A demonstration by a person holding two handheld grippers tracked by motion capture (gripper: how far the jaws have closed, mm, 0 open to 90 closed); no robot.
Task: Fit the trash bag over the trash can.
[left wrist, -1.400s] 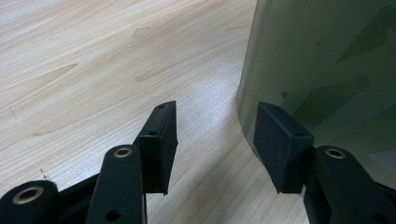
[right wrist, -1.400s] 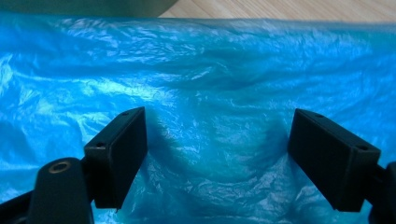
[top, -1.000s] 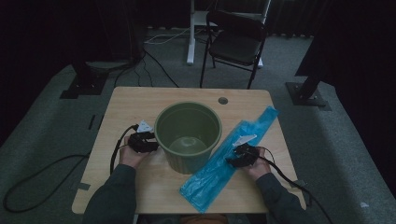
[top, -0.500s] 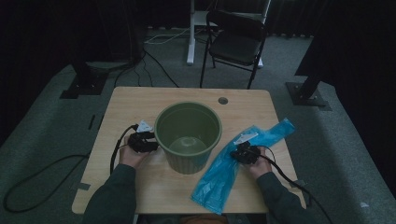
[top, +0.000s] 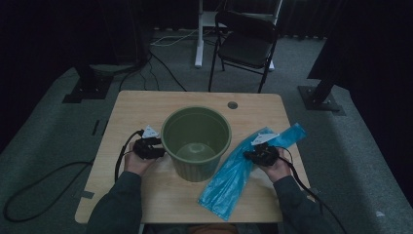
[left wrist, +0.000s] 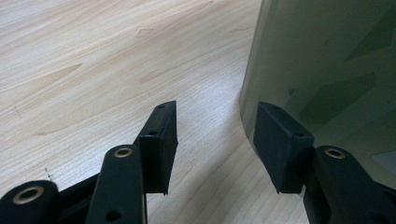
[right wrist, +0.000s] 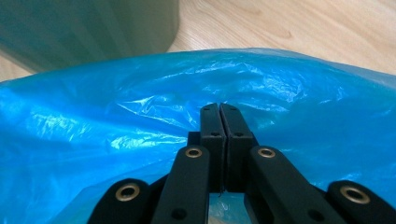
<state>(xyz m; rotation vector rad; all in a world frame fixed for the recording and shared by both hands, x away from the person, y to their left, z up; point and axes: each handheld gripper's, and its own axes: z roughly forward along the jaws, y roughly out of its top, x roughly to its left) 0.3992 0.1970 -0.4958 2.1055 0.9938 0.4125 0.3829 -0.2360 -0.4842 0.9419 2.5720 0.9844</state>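
A green plastic bin [top: 195,168] stands upright in the middle of the wooden table [top: 141,109]. My left gripper [top: 155,148] rests low against the bin's left side. In the left gripper view it [left wrist: 215,144] is open, with one jaw in front of the bin's wall [left wrist: 327,60] and the other over bare wood. A long blue plastic bag [top: 226,185] lies slanted to the right of the bin. My right gripper [top: 251,155] is shut on the bag near its middle. In the right gripper view its jaws [right wrist: 219,109] are pressed together with the blue film [right wrist: 116,116] pinched between them, and the bin [right wrist: 93,28] stands behind.
A round cable hole [top: 232,105] sits near the table's far edge. Behind the table stand a black folding chair [top: 246,46] and a white desk leg [top: 198,34]. Dark stand bases [top: 321,97] and cables [top: 39,187] lie on the carpet.
The right gripper has closed on the bag and lifted a little. The bag's far end has swung to the right and its near end has slid right. The left gripper has stayed put.
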